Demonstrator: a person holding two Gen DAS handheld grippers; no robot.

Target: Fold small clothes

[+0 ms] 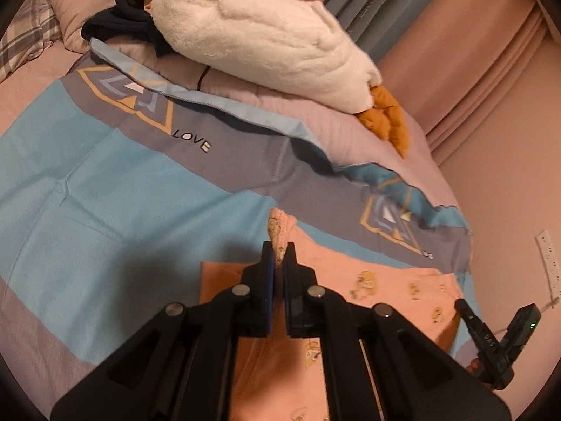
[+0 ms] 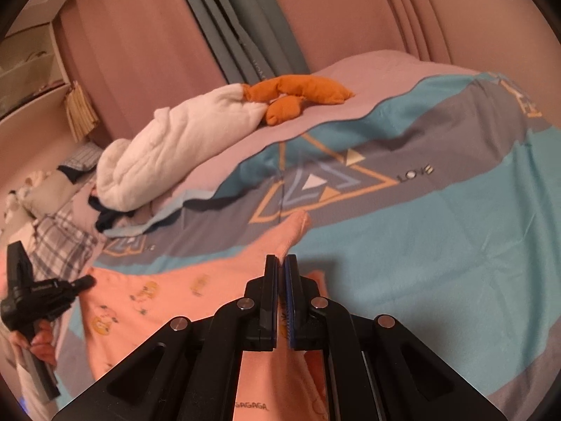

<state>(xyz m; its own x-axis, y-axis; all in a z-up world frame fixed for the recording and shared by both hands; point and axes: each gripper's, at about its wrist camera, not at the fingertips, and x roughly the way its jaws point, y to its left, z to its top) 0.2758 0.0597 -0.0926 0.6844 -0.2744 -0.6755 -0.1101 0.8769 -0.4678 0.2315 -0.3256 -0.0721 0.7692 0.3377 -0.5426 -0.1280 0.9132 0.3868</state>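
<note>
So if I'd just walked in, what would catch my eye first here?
Probably the big white plush goose with orange feet, lying across the far side of the bed. Nearer, a peach garment printed with little yellow birds lies on the blue and grey bedspread, pinched by both the left gripper and right gripper.

The peach cartoon-print garment [image 1: 382, 287] lies on the blue-and-grey patterned bed cover [image 1: 105, 189]. At twelve o'clock beyond it, the white plush goose toy [image 1: 259, 31] rests on the folded-back quilt [image 1: 280, 108], dark clothes [image 1: 119, 17] beside it at eleven.
</note>
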